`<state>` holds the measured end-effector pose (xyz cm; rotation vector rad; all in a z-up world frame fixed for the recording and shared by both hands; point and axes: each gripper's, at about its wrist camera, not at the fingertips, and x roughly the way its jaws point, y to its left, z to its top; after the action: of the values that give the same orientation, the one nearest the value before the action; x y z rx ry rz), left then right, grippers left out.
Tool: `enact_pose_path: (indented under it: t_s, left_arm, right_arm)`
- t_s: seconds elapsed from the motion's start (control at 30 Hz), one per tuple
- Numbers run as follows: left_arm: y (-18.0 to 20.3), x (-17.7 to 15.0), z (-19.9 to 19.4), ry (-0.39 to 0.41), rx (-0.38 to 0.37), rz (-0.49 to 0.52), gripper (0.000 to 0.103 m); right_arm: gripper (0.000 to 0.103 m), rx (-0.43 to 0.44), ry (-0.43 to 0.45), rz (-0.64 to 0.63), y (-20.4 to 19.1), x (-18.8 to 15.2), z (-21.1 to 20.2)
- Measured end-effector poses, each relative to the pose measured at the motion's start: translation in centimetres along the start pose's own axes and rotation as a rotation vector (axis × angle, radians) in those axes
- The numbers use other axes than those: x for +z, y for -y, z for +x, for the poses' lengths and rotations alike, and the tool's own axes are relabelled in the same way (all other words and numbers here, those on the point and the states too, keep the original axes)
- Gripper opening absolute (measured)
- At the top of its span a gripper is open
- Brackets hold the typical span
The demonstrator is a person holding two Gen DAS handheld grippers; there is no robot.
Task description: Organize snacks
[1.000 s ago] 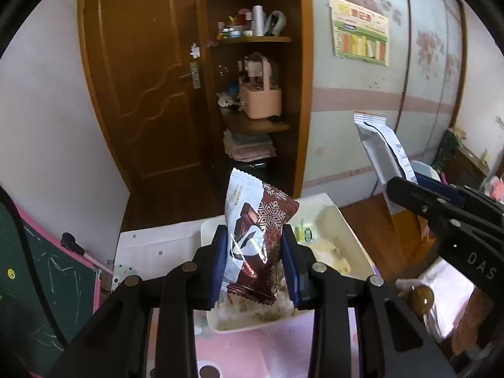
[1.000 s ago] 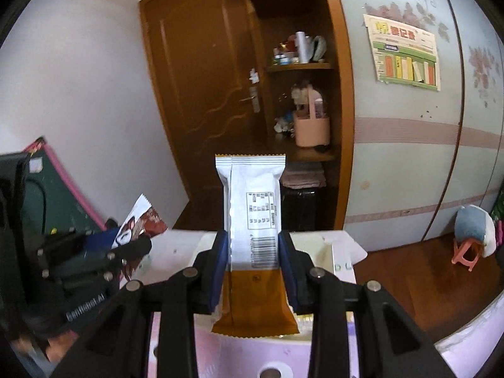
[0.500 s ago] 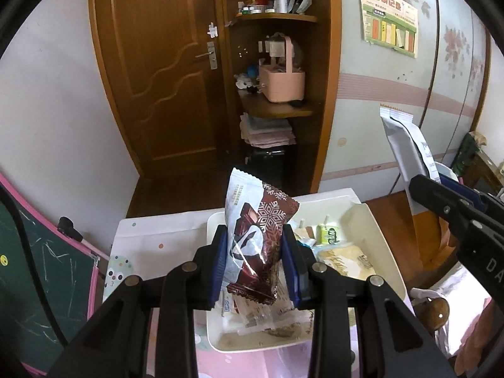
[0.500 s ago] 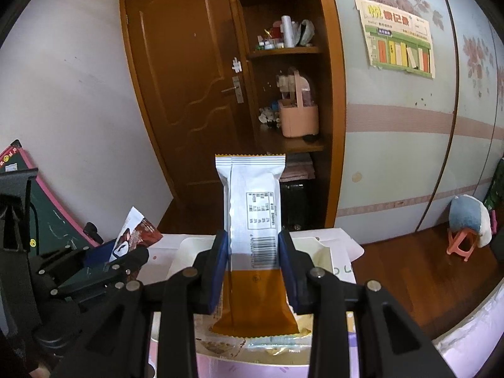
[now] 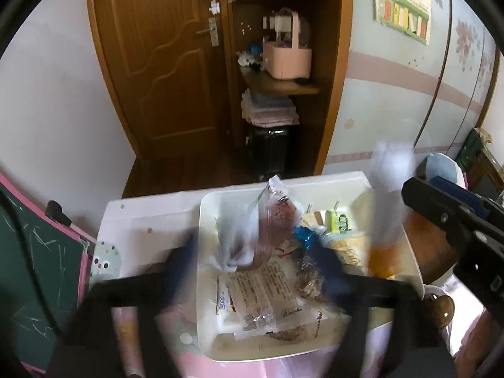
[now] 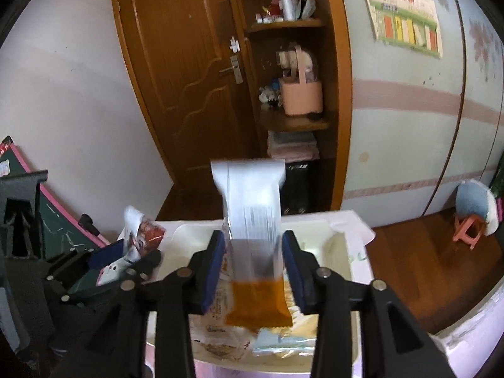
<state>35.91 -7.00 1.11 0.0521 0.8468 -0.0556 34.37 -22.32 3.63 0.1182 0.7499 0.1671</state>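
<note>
We hold two hand-held grippers over a white tray (image 5: 201, 252) of snacks that stands on a table with a pink patterned cloth (image 5: 104, 261). At left, the left gripper (image 5: 252, 267) has just been opening and now stands wide, its blue pads blurred to either side of the tray's left half; the brown chocolate snack packet (image 5: 267, 233) sits free between them, blurred, above the wrapped biscuits (image 5: 261, 296) already lying in the tray. Further right, the right gripper (image 6: 253, 267) has likewise just been opening: its jaws stand narrowly apart, and the white-and-orange snack bar (image 6: 252, 220) sits upright and blurred between the pads without being pressed, its orange end low over the tray's contents. A small green carton (image 5: 338, 222) lies near the tray's far right corner.
</note>
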Motion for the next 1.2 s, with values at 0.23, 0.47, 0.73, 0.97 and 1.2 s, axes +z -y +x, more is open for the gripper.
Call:
enact_pose_path:
  t_s: [0.23,0.47,0.73,0.97,1.2]
  left_arm:
    - [-0.9,-1.1,2.2,-0.066,0.020,-0.017,0.103]
    - [-1.4,-2.3,2.3,-0.103,0.016,-0.031,0.103]
    - [-1.4,-3.1,-0.7,-0.094,0.009,-0.038,0.103]
    - [-2.0,-4.7,-6.4,-0.048,0.011,-0.051,0.103]
    - [-3.1,-8.8,-12.9,-0.018,0.010,-0.063,0.103]
  right_arm:
    - [0.066,-0.058,-0.063,0.001,-0.1,-1.2,1.7]
    - [0.066,-0.082,-0.103,0.004,0.2,-2.2,2.2]
    - [0.067,-0.094,-0.105,-0.003,-0.1,-2.9,-0.1]
    - [0.073,-0.083,-0.057,-0.018,-1.1,-3.8,-5.4]
    - [0.077,-0.062,-0.016,-0.032,-2.6,-6.6,-11.4]
